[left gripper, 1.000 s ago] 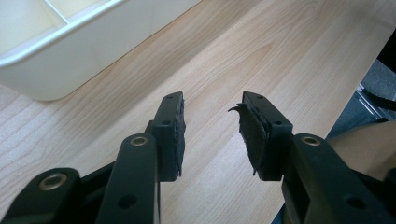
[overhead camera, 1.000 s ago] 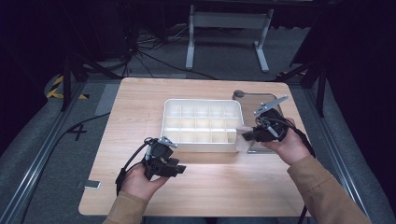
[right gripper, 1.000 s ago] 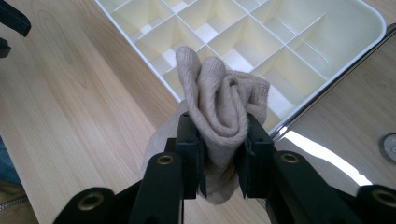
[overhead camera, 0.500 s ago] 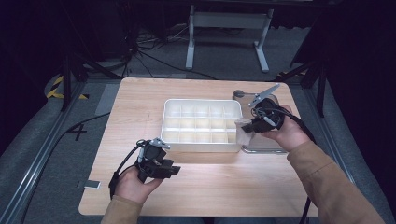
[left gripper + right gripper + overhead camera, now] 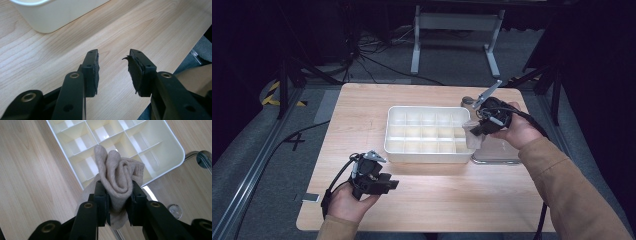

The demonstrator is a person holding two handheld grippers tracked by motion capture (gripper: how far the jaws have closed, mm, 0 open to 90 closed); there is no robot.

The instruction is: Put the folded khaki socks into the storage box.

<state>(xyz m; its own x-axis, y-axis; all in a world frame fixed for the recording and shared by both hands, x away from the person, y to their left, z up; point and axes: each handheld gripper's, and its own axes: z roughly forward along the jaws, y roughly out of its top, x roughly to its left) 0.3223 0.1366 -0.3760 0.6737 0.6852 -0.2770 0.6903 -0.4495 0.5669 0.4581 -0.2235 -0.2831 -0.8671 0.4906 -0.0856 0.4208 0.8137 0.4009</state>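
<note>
High view: the right gripper is hanging over the right end of the white divided organizer tray, carrying a rolled beige sock at about 3 o'clock of the tray. A clear lid is lying flat on the wooden table, touching or just beside the tray's right wall. The left gripper is resting low at 7 o'clock of the tray, well apart from it and carrying nothing.

Left gripper view: the jaws are standing moderately apart with bare tabletop between the pads. The right-hand pad's lining is peeling at its upper edge. A corner of the tray is showing at 11 o'clock.

Right gripper view: the jaws are clamping the sock at mid-roll, its folded top bulging above the pads and the loose end trailing below. The tray's compartments are lying from 11 to 2 o'clock, all looking empty.

Judgement on the step: this is a placement into an end compartment. Centring the roll over one cell before lowering, keeping it upright, and clearing the dividers with the trailing end should prevent snagging. Releasing only once the roll is seated should keep it from unrolling.
</note>
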